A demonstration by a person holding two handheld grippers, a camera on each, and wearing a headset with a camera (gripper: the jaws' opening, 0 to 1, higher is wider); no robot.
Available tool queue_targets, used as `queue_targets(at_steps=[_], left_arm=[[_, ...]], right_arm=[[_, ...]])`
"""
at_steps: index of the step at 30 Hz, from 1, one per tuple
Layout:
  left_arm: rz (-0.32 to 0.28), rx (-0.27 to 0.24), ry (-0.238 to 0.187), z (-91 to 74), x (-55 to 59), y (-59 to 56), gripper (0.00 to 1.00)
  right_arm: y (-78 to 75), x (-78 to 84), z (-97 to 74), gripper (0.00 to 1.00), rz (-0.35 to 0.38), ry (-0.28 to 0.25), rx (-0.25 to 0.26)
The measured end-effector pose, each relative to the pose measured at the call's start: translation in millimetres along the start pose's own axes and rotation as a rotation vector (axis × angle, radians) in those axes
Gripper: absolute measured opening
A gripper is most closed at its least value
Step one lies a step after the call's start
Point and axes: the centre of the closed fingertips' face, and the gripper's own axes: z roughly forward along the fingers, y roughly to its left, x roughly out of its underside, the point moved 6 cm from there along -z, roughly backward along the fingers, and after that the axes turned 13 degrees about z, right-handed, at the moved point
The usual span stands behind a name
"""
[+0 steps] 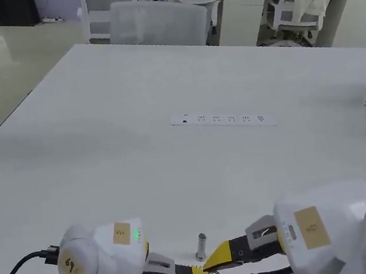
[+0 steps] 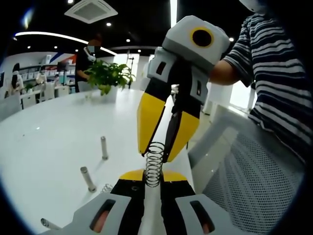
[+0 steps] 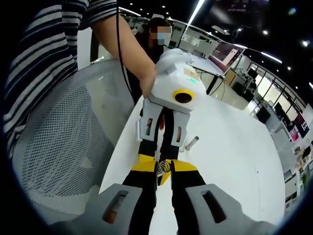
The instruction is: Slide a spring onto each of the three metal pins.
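left hand-held gripper (image 2: 152, 175): jaws closed | right hand-held gripper (image 3: 165, 169): jaws closed | tip to tip

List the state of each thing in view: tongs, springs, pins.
Held spring: gripped at both ends, on no pin.
Left tongs: shut on one end.
Right tongs: shut on the other end.
Loose spring: lying on the table.
Far pin: upright, bare.
Middle pin: upright, bare.
Near pin: bare, pose unclear.
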Motion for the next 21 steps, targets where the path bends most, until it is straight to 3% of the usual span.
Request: queue_targets(at_steps=[9, 21], left_arm=[[-0.016, -0.004, -0.007, -0.5, -0.3, 1.5, 0.05], [-0.049, -0.025, -0.008, -5.0, 5.5, 3.6, 0.13]], right_arm=[[-1.8, -0.2, 0.9, 0.07, 0.010, -0.002, 0.006], [-5.7, 2.9, 1.2, 0.07, 0.017, 0.004, 0.020]])
